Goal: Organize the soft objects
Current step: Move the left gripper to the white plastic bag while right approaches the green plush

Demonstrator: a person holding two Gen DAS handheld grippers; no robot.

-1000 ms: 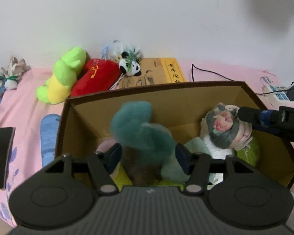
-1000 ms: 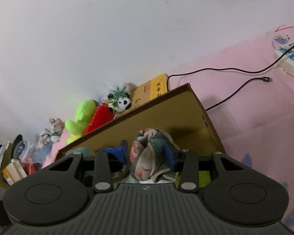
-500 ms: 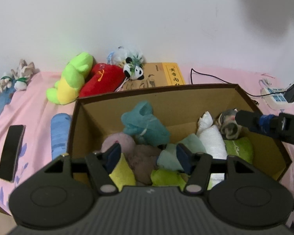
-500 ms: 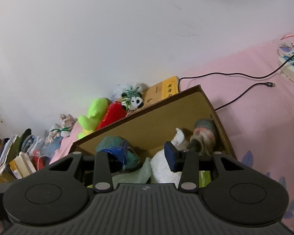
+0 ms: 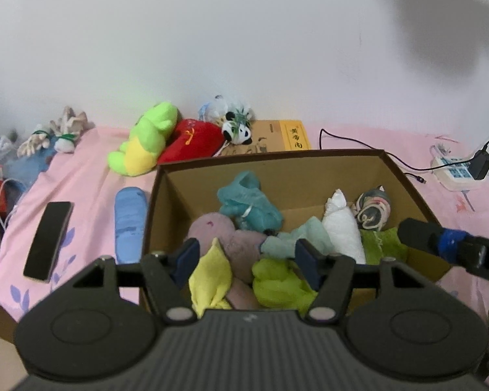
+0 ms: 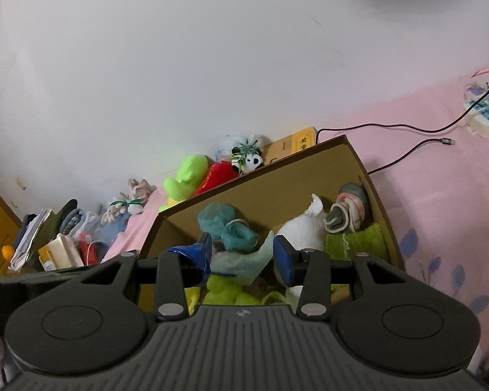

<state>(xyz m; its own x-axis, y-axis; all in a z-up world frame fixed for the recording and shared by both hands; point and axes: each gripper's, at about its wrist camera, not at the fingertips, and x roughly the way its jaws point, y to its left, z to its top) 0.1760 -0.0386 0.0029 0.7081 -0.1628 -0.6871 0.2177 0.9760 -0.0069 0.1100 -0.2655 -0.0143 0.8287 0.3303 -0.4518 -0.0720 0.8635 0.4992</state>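
1. While both tools hang above the open brown cardboard box [image 5: 404, 176], the left hand-held gripper [image 5: 246, 257] has its blue-padded jaws spread wide with nothing between them.
2. The right hand-held gripper [image 6: 243, 255] is likewise spread apart and empty, poised over the box's near edge; in the left wrist view one of its fingers reaches in from the right.
3. Inside the box lie the soft things: a teal knotted cloth bundle [image 5: 249, 203] against the back wall, a mauve plush lump [image 5: 225, 238] in front of it, a yellow folded cloth [image 5: 210, 277] and a lime green fuzzy cloth [image 5: 277, 282] at the near side.
4. A pale mint cloth [image 5: 296, 238] sits mid-box, touching a white rolled towel [image 5: 340, 224] that stands tilted.
5. Just right of the towel, in the far right corner, is a rolled grey and pink patterned fabric bundle [image 5: 373, 208], lying on an olive green towel [image 5: 379, 242].
6. Behind the box on the pink bedsheet [image 5: 91, 169] lie a lime and yellow plush toy [image 5: 143, 145], a red plush cushion [image 5: 190, 140], a small panda plush [image 5: 238, 128] and a tan and yellow book box [image 5: 283, 135].
7. Left of the box are a blue rolled cloth [image 5: 128, 221] and a black phone [image 5: 49, 241].
8. A white power strip [image 5: 456, 176] sits at the far right.
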